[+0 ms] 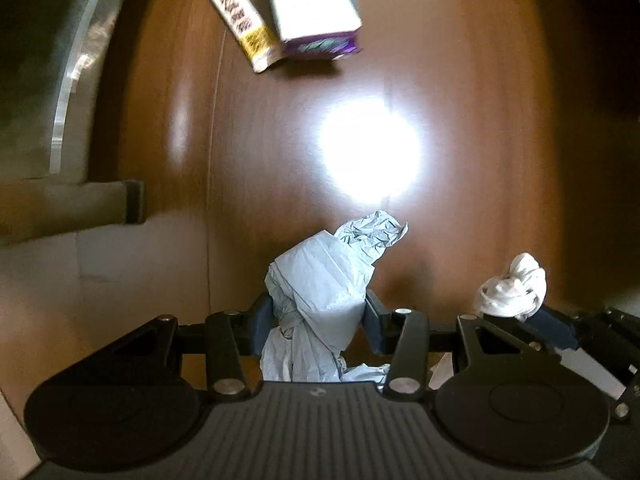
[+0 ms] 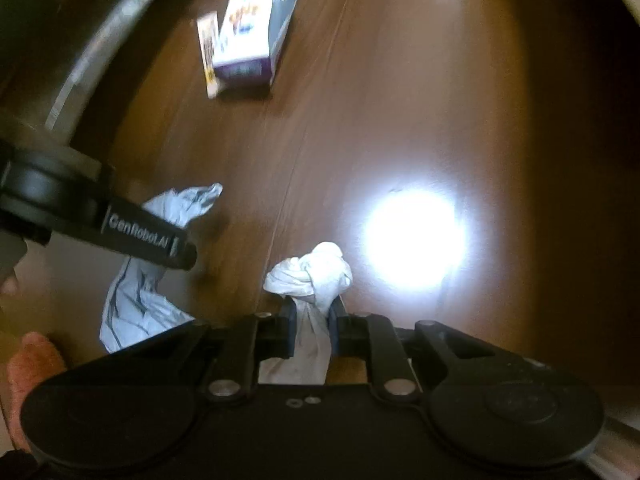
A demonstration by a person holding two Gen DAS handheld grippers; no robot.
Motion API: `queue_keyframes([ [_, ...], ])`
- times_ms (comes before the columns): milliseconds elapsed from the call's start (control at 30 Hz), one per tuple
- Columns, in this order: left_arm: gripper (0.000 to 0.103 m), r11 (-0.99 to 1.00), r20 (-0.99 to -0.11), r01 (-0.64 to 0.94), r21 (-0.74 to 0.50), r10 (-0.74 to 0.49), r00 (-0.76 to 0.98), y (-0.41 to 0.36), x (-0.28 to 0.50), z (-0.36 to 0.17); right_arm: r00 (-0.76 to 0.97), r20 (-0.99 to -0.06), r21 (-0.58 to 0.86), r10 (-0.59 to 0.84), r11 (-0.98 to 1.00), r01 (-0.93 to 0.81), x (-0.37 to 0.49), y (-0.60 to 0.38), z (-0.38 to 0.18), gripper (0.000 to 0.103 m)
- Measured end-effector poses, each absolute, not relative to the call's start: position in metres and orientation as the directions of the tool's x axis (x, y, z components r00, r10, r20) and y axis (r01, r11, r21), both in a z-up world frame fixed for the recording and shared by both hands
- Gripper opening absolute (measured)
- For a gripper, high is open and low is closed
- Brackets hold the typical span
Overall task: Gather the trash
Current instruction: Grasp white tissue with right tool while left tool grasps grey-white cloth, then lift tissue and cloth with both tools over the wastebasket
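Observation:
My left gripper is shut on a crumpled pale grey-blue paper wad, held above the brown wooden floor. My right gripper is shut on a crumpled white tissue. In the left wrist view the white tissue and the right gripper's blue finger show at the lower right. In the right wrist view the grey-blue wad and the left gripper's black body show at the left. The two grippers are side by side, close together.
A purple and white carton and a slim white and yellow box lie on the floor ahead; both show in the right wrist view, carton and slim box. A metal rail runs along the left. A lamp glare marks the floor.

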State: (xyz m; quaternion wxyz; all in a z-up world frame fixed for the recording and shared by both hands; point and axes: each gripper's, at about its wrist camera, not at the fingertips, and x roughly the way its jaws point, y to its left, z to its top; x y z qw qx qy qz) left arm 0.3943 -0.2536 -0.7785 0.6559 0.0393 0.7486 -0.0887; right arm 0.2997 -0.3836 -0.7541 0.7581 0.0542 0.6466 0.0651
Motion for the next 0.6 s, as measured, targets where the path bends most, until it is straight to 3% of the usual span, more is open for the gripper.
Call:
queue_keyframes([
  [400, 0.046, 0.958, -0.975, 0.192, -0.211, -0.191, -0.115, -0.265, 0.369, -0.557, 0.230, -0.960, 0.172, 0.160, 0.985, 0.032, 0.275, -0.425, -0.528, 0.015],
  [600, 0.046, 0.954, -0.979, 0.220, -0.204, -0.201, -0.039, -0.260, 0.384, -0.439, 0.277, -0.948, 0.156, 0.157, 0.987, -0.026, 0.287, -0.419, -0.420, 0.015],
])
